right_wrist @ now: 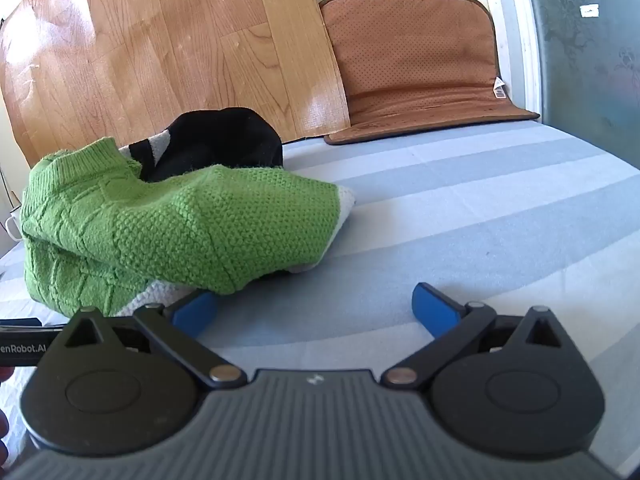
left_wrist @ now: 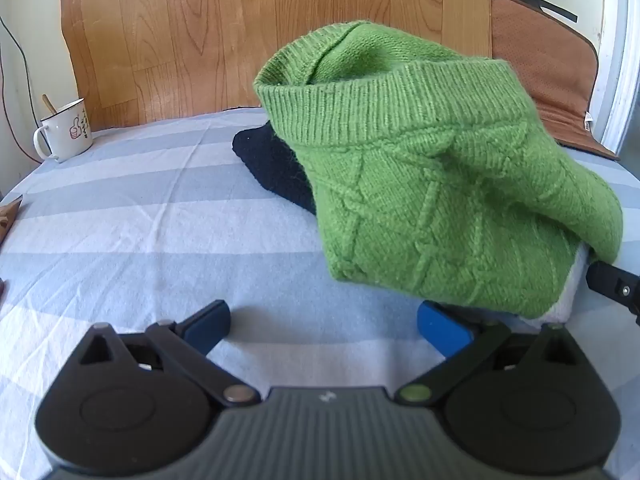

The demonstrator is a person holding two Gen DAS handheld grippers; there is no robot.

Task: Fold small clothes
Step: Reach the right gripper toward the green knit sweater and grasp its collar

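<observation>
A small green knitted sweater [left_wrist: 432, 184] lies crumpled on the striped sheet, its ribbed hem standing up; it also shows in the right wrist view [right_wrist: 160, 224]. It rests on a white garment [right_wrist: 344, 204] and beside a dark navy garment [left_wrist: 272, 164], which shows in the right wrist view [right_wrist: 216, 140] behind the sweater. My left gripper [left_wrist: 324, 326] is open and empty, just in front of the sweater, its right finger under the sweater's edge. My right gripper [right_wrist: 316, 310] is open and empty, its left finger [right_wrist: 196, 312] at the sweater's near edge.
A white enamel mug [left_wrist: 66, 130] with a spoon stands at the far left. A wood-pattern board [left_wrist: 240, 32] leans at the back, with a brown mat [right_wrist: 416, 64] to its right. The striped sheet [right_wrist: 480, 208] stretches right of the clothes.
</observation>
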